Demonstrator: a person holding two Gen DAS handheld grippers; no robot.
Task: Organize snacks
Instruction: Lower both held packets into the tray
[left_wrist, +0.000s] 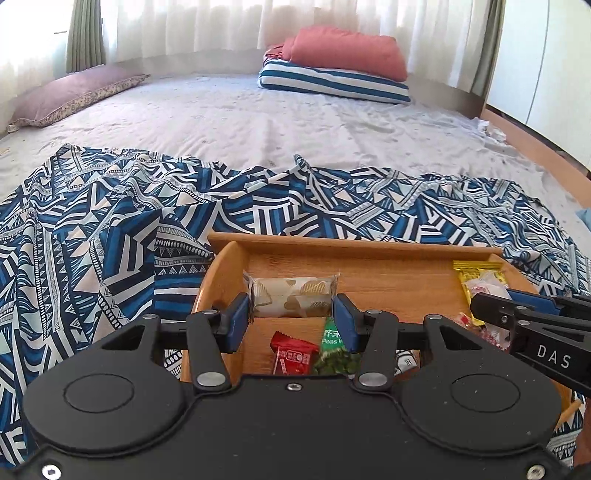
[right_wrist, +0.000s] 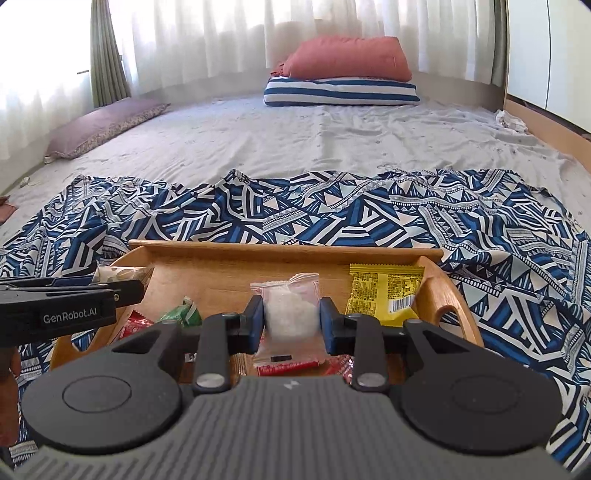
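The left claw grips a cake roll and the right claw a clear packet, both over the wooden tray on the bed. Their slick wrappers could slip out if either grip loosens. The claws are close together and might collide.

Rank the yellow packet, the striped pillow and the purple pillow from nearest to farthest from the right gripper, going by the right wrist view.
1. Yellow packet: in the tray, just right of the right gripper.
2. Purple pillow: far left on the bed.
3. Striped pillow: at the bed's far end, under the red one.
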